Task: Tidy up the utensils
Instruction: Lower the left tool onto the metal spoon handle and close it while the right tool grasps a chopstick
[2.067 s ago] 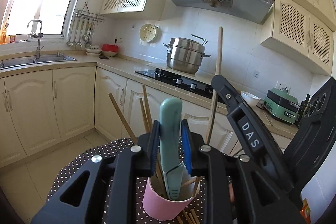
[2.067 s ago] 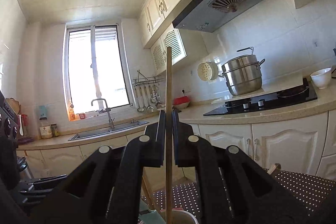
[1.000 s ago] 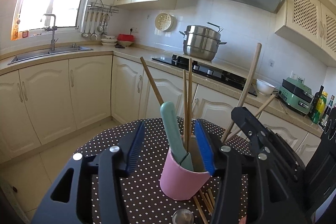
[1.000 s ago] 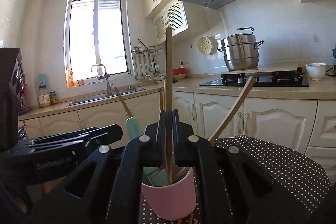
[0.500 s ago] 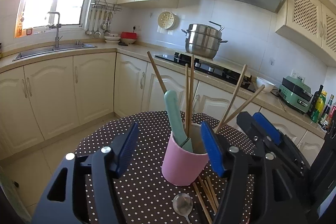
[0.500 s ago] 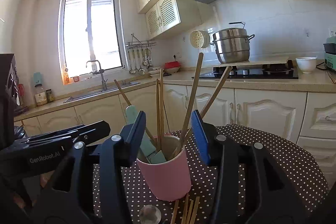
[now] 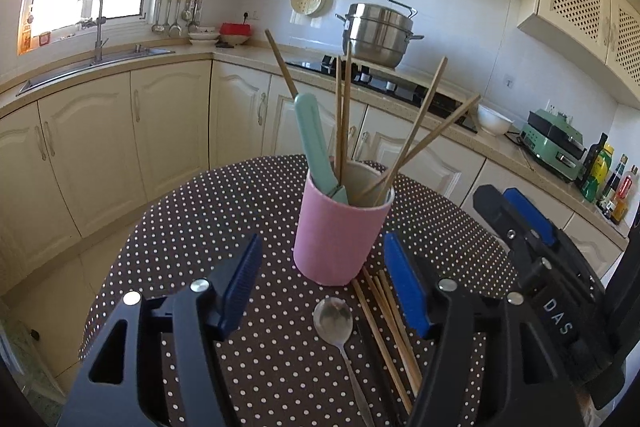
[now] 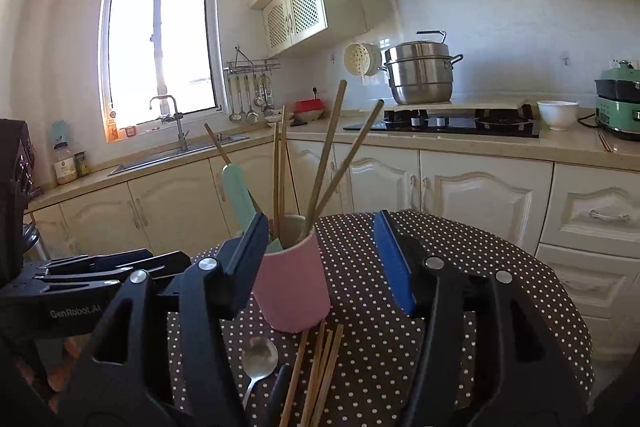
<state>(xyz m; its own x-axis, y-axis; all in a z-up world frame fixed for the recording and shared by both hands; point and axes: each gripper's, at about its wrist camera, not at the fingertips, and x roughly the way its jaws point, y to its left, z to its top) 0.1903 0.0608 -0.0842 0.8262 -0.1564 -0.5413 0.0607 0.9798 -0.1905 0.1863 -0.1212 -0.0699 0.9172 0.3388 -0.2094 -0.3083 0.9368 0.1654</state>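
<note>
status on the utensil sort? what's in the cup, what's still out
Done: five wooden chopsticks and a mint-handled utensil stand in the pink cup. In hand: nothing; the left gripper is open, the right gripper has its jaws opening, empty. Left: a metal spoon and loose chopsticks lie on the polka-dot table.

White lettering "DAS" on the black body of the right claw (image 7: 532, 223) as seen in the left wrist view, pale lettering "GenRobot.AI" on the black body of the left claw (image 8: 116, 267) as seen in the right wrist view, range hood marking too small to read
</note>
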